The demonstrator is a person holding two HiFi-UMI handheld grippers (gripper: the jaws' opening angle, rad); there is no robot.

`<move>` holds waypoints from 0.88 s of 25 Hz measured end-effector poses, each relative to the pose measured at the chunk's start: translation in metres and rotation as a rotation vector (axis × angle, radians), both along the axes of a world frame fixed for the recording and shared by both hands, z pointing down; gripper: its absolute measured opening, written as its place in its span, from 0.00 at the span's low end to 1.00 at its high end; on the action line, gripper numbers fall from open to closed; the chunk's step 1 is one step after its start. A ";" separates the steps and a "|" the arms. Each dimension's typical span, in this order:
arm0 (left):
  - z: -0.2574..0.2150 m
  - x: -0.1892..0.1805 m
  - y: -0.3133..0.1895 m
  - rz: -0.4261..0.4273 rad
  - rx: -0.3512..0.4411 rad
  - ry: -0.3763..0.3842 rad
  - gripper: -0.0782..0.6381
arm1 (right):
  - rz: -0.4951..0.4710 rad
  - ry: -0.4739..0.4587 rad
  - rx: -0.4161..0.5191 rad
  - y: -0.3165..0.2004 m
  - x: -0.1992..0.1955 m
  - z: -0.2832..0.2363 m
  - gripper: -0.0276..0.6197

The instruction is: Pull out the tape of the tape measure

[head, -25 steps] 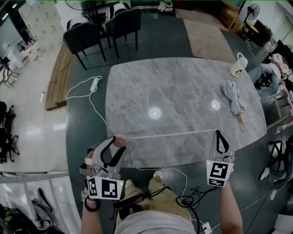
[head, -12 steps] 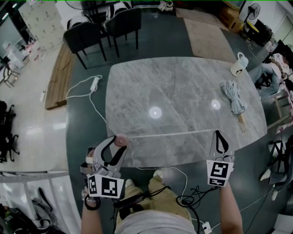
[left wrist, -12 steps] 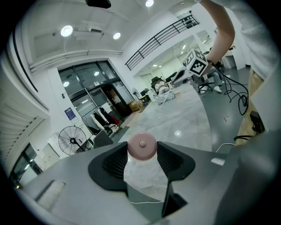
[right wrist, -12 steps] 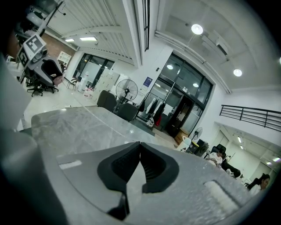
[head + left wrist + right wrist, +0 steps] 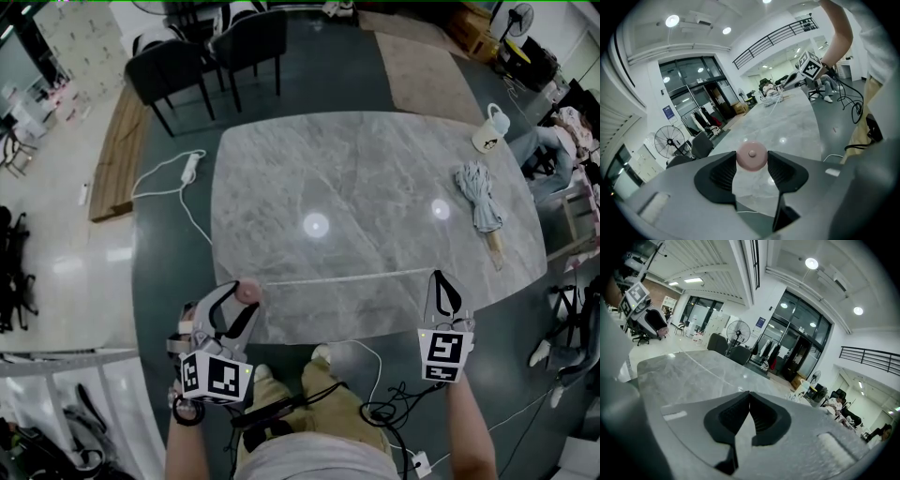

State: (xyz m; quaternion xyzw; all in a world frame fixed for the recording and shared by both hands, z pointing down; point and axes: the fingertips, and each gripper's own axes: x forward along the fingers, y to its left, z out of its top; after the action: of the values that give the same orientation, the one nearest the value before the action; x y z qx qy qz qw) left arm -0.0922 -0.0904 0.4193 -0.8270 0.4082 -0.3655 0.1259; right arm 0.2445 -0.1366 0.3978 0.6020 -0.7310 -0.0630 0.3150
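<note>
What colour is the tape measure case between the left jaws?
Pale pink. The case shows best in the left gripper view.

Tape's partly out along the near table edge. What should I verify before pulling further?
1. Left gripper clamped on pink tape measure case: ok, pads touch both sides.
2. Right gripper shut on tape end: ok in the head view; the right gripper view shows only closed jaws.
3. Tape straight between the grippers, no kink: ok.
4. Umbrella and mug apart from the tape: ok.
5. Free room to the right past the table edge: cannot tell.
</note>
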 end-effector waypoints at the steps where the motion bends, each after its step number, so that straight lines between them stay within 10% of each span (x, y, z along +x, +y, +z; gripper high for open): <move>1: 0.006 0.000 0.000 0.002 -0.010 -0.003 0.43 | 0.000 -0.002 -0.008 0.000 0.000 0.003 0.05; 22: 0.101 0.012 0.000 0.005 -0.297 0.039 0.43 | -0.016 0.005 -0.188 0.000 -0.004 0.077 0.05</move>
State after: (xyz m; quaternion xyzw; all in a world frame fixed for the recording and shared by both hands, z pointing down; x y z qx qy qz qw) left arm -0.0799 -0.0900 0.5199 -0.8445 0.3500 -0.4053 -0.0049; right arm 0.2407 -0.1370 0.4750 0.5636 -0.7377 0.0019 0.3717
